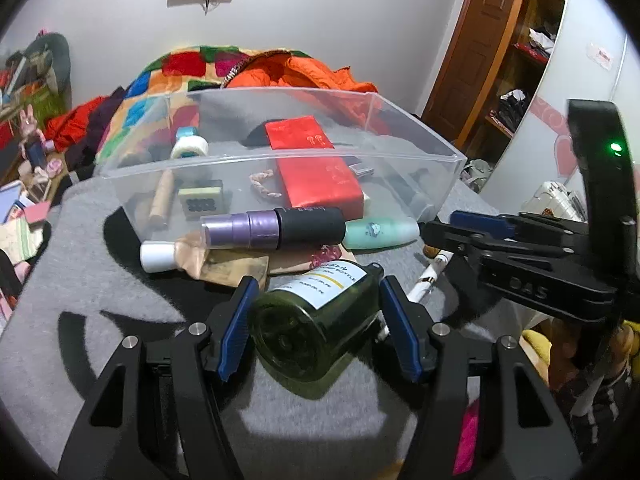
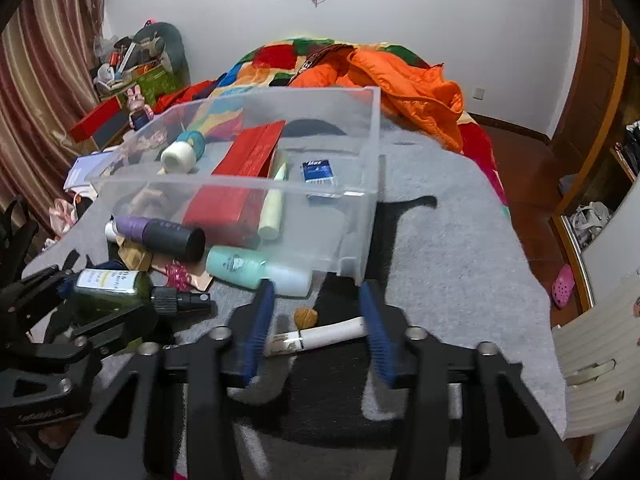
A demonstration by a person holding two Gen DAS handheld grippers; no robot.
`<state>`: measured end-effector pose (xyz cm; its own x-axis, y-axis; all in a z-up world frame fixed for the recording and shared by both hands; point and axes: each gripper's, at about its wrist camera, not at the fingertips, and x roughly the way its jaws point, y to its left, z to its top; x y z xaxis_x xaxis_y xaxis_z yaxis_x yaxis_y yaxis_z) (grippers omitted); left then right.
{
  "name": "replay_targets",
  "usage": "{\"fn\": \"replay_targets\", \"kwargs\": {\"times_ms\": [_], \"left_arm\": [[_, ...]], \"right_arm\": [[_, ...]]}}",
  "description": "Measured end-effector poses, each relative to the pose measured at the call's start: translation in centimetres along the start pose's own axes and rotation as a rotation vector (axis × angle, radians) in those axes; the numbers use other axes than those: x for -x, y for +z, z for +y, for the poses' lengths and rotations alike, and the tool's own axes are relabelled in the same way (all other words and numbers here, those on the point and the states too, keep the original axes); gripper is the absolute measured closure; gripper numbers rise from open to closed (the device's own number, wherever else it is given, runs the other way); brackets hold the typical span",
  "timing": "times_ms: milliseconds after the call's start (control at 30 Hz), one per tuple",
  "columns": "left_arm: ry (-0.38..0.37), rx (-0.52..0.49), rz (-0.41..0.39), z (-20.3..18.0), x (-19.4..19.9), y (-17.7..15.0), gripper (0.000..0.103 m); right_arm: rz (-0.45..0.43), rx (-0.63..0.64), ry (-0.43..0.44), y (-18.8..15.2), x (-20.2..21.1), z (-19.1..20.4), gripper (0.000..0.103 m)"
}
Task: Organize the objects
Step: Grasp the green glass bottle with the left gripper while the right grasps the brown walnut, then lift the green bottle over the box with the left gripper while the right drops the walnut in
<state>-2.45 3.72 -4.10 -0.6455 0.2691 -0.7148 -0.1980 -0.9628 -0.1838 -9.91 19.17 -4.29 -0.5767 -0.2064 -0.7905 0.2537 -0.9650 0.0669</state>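
Currently left gripper (image 1: 314, 322) jaws straddle the dark green glass spray bottle (image 1: 316, 320) lying on the grey felt mat (image 1: 120, 280), pad contact unclear, while right gripper (image 2: 316, 334) jaws flank a white slim tube (image 2: 320, 336), apart.

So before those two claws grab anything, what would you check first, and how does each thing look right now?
1. Green bottle lies between the left gripper's pads: ok.
2. Left pads pressing the bottle: cannot tell; a slight gap shows on its right side.
3. White tube lies between the right gripper's pads: ok.
4. Right pads gripping the tube: not ok, gaps show on both sides.
5. Clear bin has free floor space near the blue pack: ok.
6. Walnut clear of the right pads: ok.
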Motion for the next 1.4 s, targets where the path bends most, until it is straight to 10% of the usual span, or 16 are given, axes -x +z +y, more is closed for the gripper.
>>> {"fn": "replay_targets", "kwargs": {"times_ms": [500,1400], "left_arm": [[0.057,0.018,-0.066,0.5,2.1,0.7,0.042],[0.115,0.052,-0.284,2.8,6.9,6.8,0.053]], "right_arm": [[0.053,0.070,-0.037,-0.5,-1.1,0.8,0.091],[-0.199,-0.056,0.088,4.0,4.9,0.3,0.091]]}}
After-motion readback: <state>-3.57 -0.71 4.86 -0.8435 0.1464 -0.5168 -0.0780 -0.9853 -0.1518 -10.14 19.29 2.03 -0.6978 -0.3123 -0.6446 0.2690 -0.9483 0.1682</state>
